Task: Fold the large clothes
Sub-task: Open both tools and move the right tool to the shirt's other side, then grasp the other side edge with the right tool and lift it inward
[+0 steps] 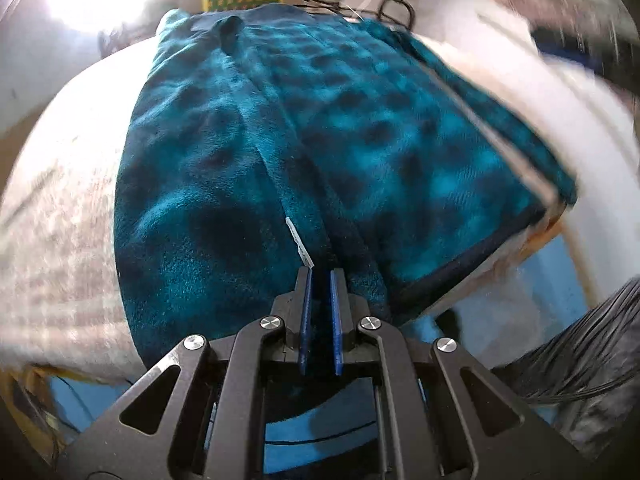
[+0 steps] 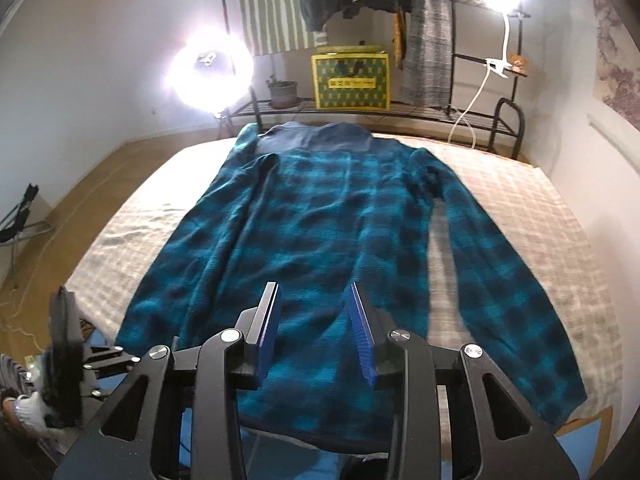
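A large teal and dark blue plaid fleece shirt point(image 2: 320, 208) lies flat on the bed, collar at the far end, its right sleeve point(image 2: 508, 248) stretched down the right side. My right gripper point(image 2: 316, 292) is open and empty, above the shirt's near hem. In the left wrist view the same shirt point(image 1: 340, 140) fills the frame, with one side folded over the middle. My left gripper point(image 1: 320, 274) has its blue pads nearly together over a fold near the hem, next to a white tag point(image 1: 298, 242). No cloth shows between the pads.
The bed has a pale checked cover point(image 2: 520, 184). A metal rack point(image 2: 400, 108) at the far end holds a yellow box point(image 2: 351, 80), a plant pot and hanging clothes. Two bright lamps point(image 2: 210, 72) shine there. The left gripper's body point(image 2: 64, 360) shows at the bed's near left corner.
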A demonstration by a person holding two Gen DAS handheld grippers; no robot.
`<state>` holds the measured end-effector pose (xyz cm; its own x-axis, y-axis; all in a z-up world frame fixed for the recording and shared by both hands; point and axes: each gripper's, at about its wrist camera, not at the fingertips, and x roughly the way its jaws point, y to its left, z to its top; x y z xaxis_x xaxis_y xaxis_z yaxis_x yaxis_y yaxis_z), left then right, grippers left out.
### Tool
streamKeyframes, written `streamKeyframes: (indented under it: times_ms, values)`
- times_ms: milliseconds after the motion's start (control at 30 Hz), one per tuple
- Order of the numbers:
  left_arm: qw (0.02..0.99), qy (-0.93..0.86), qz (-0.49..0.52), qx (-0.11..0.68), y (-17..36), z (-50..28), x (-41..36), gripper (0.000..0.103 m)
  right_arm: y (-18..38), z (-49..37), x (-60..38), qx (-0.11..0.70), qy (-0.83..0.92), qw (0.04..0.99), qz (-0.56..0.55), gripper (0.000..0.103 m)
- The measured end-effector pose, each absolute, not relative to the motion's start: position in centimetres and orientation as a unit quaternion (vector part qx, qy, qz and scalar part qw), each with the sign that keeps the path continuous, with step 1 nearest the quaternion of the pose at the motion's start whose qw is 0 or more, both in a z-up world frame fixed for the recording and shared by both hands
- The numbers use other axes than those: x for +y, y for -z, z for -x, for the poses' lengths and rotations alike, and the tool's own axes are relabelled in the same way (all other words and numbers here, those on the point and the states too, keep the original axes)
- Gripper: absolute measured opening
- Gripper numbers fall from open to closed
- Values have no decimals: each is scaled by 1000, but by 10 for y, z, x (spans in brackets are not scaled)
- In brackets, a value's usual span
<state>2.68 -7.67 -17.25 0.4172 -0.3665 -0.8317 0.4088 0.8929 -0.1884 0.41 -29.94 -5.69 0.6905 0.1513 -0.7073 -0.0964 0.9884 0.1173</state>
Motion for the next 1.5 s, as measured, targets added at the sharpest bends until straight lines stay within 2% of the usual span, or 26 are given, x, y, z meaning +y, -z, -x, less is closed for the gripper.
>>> streamKeyframes:
  times_ms: [133, 267, 333, 400, 467, 733, 867, 967, 1367, 1500]
  values:
    - [849, 245, 4, 469, 153, -24, -78, 5, 53, -1, -306, 376, -49, 925, -25, 47]
    - [855, 269, -2, 444, 133, -20, -93, 5, 52, 2, -315, 372, -37, 927, -22, 48]
    - [852, 283, 2, 439, 126, -20, -101, 11, 53, 3, -320, 373, -32, 927, -21, 48]
    - [848, 295, 6, 441, 121, -20, -107, 24, 55, 3, -327, 371, -30, 928, -19, 49]
    - [845, 307, 6, 437, 115, -21, -114, 25, 60, 3, -346, 370, -26, 928, -35, 57]
    - [846, 324, -12, 424, 98, -26, -133, 25, 88, 7, -439, 390, 62, 916, -70, 57]
    - [849, 312, -22, 425, 97, -36, -138, 44, 107, 9, -491, 421, 107, 895, -98, 58]
    - [846, 312, -19, 431, 100, -46, -144, 48, 124, 10, -519, 440, 131, 883, -98, 58]
    - [829, 333, -28, 447, 127, -65, -174, 49, 180, 21, -599, 494, 164, 835, -180, 58]
    - [827, 338, -36, 448, 132, -65, -183, 49, 193, 12, -597, 515, 153, 828, -159, 58]
